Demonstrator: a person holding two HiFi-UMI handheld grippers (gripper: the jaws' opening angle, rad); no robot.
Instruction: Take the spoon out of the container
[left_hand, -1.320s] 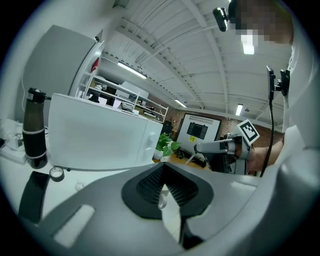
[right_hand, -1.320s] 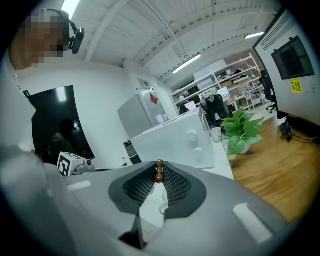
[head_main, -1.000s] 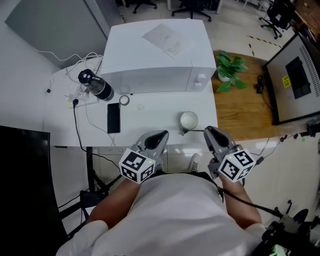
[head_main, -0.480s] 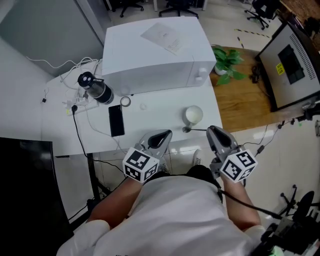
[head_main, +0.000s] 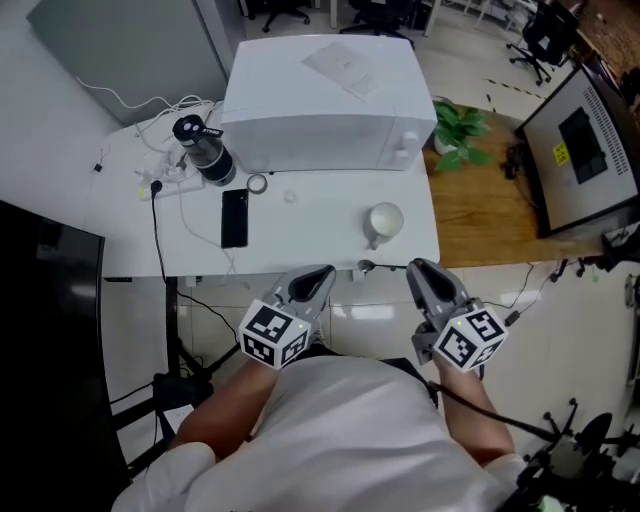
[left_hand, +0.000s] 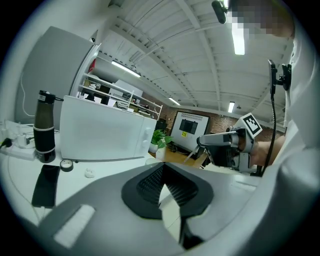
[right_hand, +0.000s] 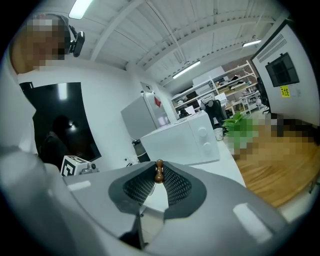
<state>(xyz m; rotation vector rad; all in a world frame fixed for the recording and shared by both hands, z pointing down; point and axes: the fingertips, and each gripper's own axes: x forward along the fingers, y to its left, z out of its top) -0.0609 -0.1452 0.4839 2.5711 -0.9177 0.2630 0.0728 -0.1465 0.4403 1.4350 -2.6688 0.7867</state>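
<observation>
Pulling back now: the right gripper (head_main: 425, 272) has drawn the spoon (head_main: 380, 266) further from the white container (head_main: 385, 220), which stays upright on the table (head_main: 300, 235). A moment ago the spoon lay just beside it; now it hangs level at the table's front edge, well clear. Extraction looks done, with only a set-down left. The jaws are pinching the spoon's brown beaded handle end. The bowl end is small from above, probably empty. Alongside, the left gripper (head_main: 318, 278) waits, jaws pressed together on nothing. Both point forward, held low before the torso, marker cubes upward.
</observation>
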